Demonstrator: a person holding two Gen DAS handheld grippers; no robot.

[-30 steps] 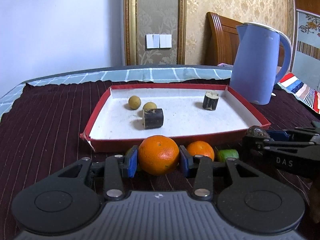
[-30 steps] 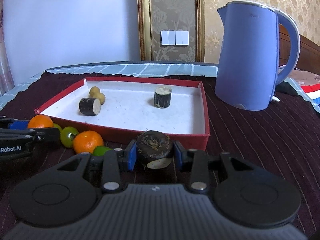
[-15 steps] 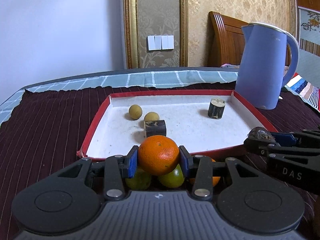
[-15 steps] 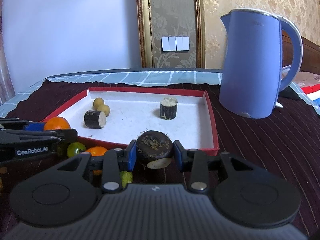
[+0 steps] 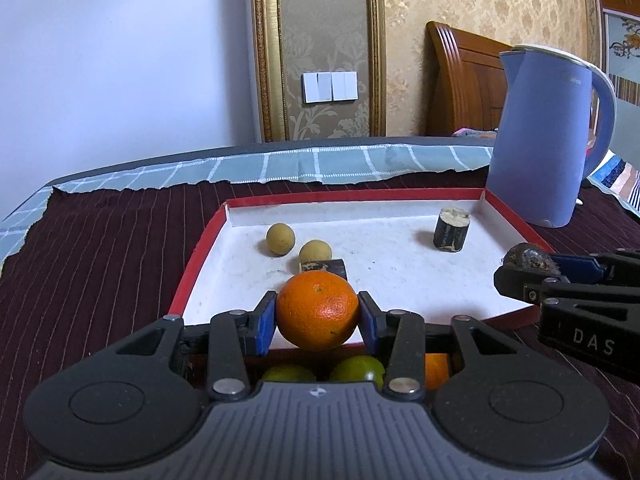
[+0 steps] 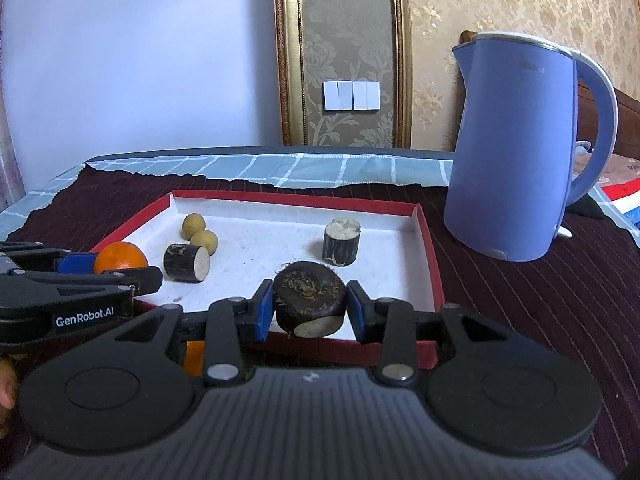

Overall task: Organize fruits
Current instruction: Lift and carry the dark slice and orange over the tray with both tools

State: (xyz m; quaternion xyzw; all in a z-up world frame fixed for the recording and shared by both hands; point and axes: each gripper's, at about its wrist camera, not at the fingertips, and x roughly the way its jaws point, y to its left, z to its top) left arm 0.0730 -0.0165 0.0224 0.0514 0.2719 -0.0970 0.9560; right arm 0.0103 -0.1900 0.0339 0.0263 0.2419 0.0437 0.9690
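I am holding my left gripper tilted downward, its blue fingers pressing on both sides of an orange. My right gripper is sitting at a similar downward tilt, its fingers clamping a dark round fruit from either side. The two grippers are lying side by side, each one's black frame showing at the edge of the other's view. A bit of my hand is showing at the lower left edge of the right wrist view.
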